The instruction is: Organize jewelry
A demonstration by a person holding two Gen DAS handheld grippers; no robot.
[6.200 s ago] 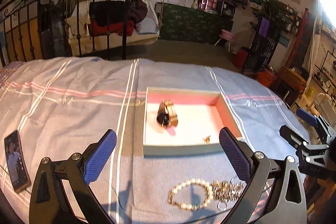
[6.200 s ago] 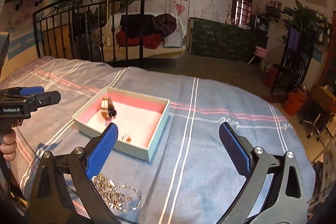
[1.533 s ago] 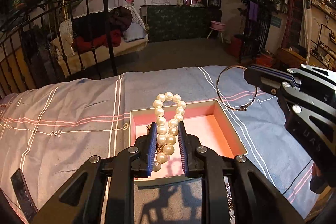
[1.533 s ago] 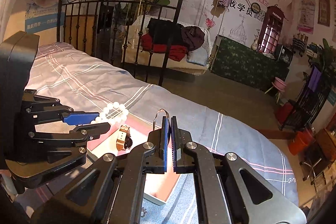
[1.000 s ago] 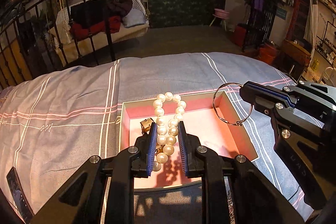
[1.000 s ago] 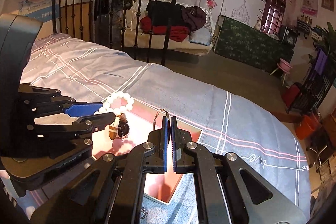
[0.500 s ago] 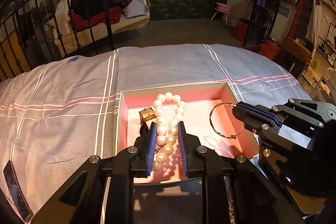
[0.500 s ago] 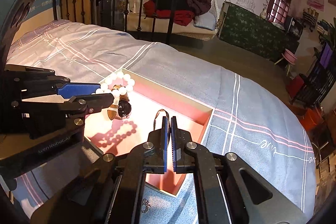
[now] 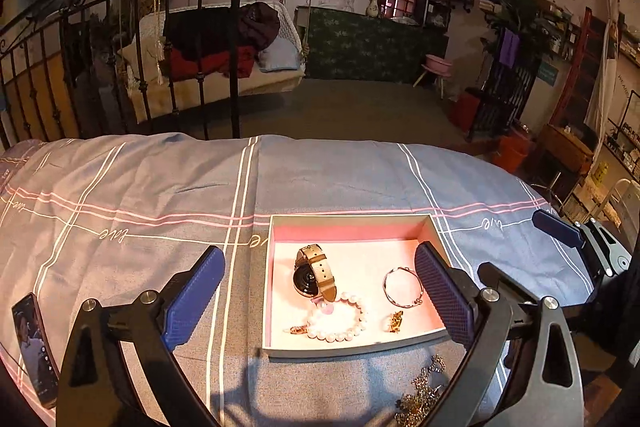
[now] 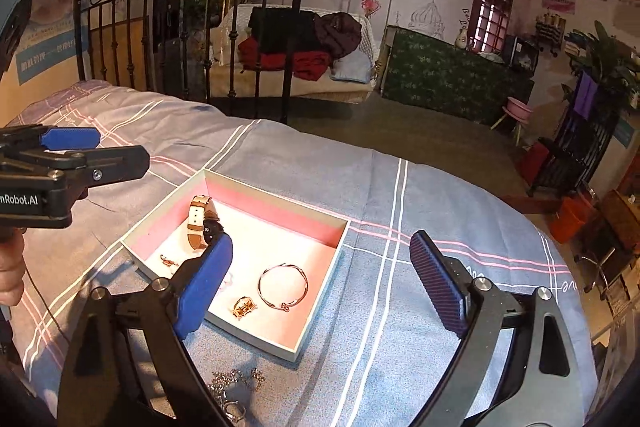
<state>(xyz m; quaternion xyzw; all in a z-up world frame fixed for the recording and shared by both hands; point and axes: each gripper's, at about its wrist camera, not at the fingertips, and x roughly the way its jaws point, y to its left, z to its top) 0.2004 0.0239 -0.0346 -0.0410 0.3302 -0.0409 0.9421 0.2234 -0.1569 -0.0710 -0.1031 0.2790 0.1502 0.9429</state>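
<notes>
Left wrist view: left gripper [image 9: 320, 291], jaws spread wide, nothing between the 2 blue pads [image 9: 192, 297].
Chain pile [image 9: 424, 393]: nearest, at 5 o'clock on the bedspread [image 9: 160, 195], just outside the box's near wall.
Phone [image 9: 34, 347]: at 8 o'clock, flat on the bedspread, screen lit.
Box [image 9: 352, 347]: open, pink-lined, just right of centre on the bed.
Pearl bracelet [image 9: 334, 321]: inside the box near the front wall, its clasp end trailing toward 9 o'clock.
Small gold piece [image 9: 395, 321]: just right of the pearls, apart from them.
Thin bangle [image 9: 402, 287]: flat on the lining toward 3 o'clock, partly behind the right pad.
Watch [image 9: 312, 273]: beyond the pearls, on its side, strap looped.
Right gripper [image 9: 560, 255]: at 3 o'clock, past the box's right edge.
Right wrist view: right gripper [image 10: 320, 279], jaws wide open and holding nothing.
Chain pile here [image 10: 232, 387]: at 6 o'clock, in front of the box's near corner.
Box contents: small gold piece [image 10: 243, 307] nearest, bangle [image 10: 283, 287] just beyond it, watch [image 10: 202, 223] toward 10 o'clock.
Left gripper [image 10: 68, 163]: at 9 o'clock, above the bedspread.
Far: iron bed frame [image 10: 188, 39] at 12 o'clock.
</notes>
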